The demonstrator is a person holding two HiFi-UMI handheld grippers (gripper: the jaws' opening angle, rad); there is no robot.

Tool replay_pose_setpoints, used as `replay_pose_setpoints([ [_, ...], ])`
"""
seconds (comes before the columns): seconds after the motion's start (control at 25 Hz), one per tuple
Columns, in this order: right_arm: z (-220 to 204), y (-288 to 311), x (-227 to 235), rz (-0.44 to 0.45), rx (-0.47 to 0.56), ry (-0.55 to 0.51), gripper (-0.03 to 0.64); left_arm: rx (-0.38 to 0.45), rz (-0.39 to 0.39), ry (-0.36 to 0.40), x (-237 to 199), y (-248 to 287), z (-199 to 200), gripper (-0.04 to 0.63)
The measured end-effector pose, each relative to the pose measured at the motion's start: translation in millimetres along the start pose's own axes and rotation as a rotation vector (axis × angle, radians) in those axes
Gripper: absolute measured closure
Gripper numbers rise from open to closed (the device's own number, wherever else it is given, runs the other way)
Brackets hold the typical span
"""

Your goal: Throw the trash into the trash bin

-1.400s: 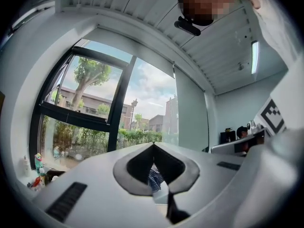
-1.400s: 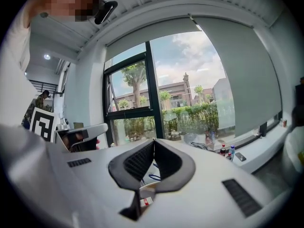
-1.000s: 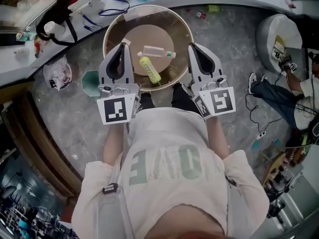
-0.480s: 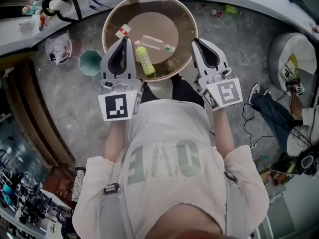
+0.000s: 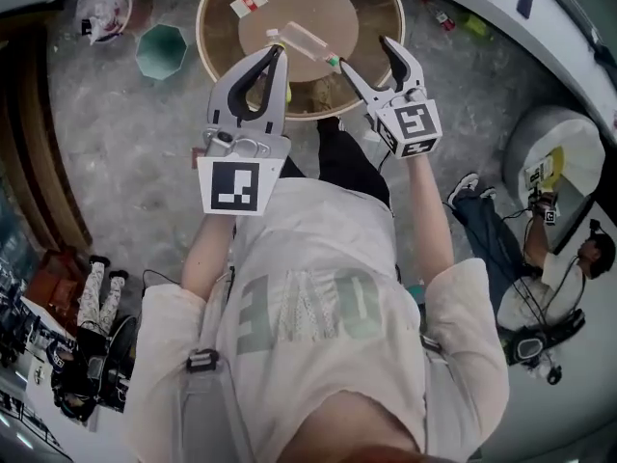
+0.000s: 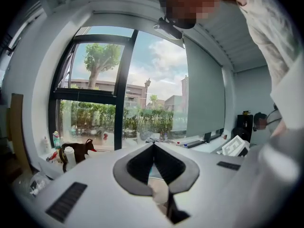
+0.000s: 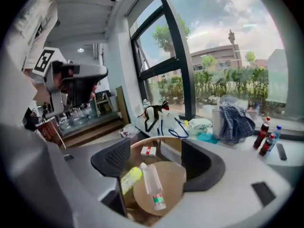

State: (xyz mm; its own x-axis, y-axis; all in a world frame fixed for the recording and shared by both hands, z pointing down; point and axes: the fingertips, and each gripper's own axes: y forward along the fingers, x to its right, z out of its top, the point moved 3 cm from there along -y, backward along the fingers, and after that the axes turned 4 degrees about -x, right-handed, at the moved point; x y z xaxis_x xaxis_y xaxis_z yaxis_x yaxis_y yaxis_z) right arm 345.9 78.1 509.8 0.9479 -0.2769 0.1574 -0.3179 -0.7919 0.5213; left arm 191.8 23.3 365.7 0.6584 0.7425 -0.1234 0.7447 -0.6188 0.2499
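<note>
Trash first: where is it? (ann1)

All inside the wide round tan trash bin. The clear plastic bottle with a green cap lies on the brown disc at the bottom, with the yellow-green bottle just beside it. The small white-and-red carton is near the far wall. (ann2)

Tools? (ann1)

Left tool: jaws together, tips meeting, nothing in them. In the head view it sits over the bin's near side. Right tool: jaws opening, already wide apart, nothing between the pads. Its own view only shows the bottles down in the bin through the gap. (ann2)

Step? (ann1)

Drop looks done for those three, and neither tool carries anything. (ann2)

Next? (ann1)

Probably the leftovers on the grey floor left of the bin: a teal octagonal container and a crumpled clear plastic bag. That means swinging a tool off the bin, lowering it, setting open jaws around one piece, then closing. The bag is soft, so pinch a fold. (ann2)
</note>
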Motion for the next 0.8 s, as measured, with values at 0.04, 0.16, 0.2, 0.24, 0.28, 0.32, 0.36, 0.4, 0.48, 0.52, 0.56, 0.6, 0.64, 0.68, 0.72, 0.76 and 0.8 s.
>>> replay_pose_setpoints([
  [0.04,-17,12,1,0.019,-0.042,-0.006,0.291,-0.009,0.003,-0.011,-4,2,-8,0.583],
  [0.16,-74,46,9,0.052,-0.191,-0.046,0.291,-0.018,0.035,-0.053,-14,10,-34,0.583],
  [0.2,-95,53,8,0.065,-0.246,-0.062,0.291,-0.029,0.047,-0.07,-16,9,-44,0.583],
  [0.24,-118,58,6,0.082,-0.299,-0.075,0.291,-0.046,0.056,-0.084,-17,8,-54,0.583],
  [0.28,-138,64,4,0.097,-0.346,-0.086,0.291,-0.064,0.061,-0.094,-19,8,-65,0.583],
  [0.32,-156,72,5,0.106,-0.385,-0.094,0.291,-0.076,0.063,-0.099,-23,11,-73,0.583],
  [0.36,-171,81,7,0.107,-0.418,-0.097,0.291,-0.081,0.063,-0.103,-26,14,-80,0.583],
  [0.4,-186,89,10,0.104,-0.448,-0.095,0.291,-0.082,0.065,-0.105,-29,16,-86,0.583],
  [0.48,-212,99,11,0.104,-0.505,-0.092,0.292,-0.086,0.066,-0.106,-33,17,-96,0.583],
  [0.52,-223,103,9,0.111,-0.533,-0.1,0.291,-0.091,0.067,-0.105,-34,16,-101,0.583],
  [0.56,-234,107,5,0.123,-0.558,-0.115,0.292,-0.096,0.069,-0.107,-36,15,-106,0.583],
  [0.6,-244,110,2,0.134,-0.583,-0.13,0.293,-0.102,0.075,-0.112,-39,13,-110,0.583],
  [0.64,-254,114,-1,0.144,-0.607,-0.141,0.293,-0.108,0.081,-0.117,-42,12,-115,0.583],
  [0.68,-263,119,-2,0.149,-0.629,-0.146,0.293,-0.112,0.088,-0.12,-45,11,-120,0.583],
  [0.72,-271,122,-2,0.147,-0.647,-0.148,0.293,-0.111,0.094,-0.119,-48,10,-124,0.583],
  [0.76,-278,126,-2,0.14,-0.662,-0.144,0.293,-0.107,0.1,-0.116,-50,8,-128,0.583],
  [0.8,-283,128,-1,0.13,-0.675,-0.136,0.293,-0.109,0.105,-0.114,-52,7,-131,0.583],
])
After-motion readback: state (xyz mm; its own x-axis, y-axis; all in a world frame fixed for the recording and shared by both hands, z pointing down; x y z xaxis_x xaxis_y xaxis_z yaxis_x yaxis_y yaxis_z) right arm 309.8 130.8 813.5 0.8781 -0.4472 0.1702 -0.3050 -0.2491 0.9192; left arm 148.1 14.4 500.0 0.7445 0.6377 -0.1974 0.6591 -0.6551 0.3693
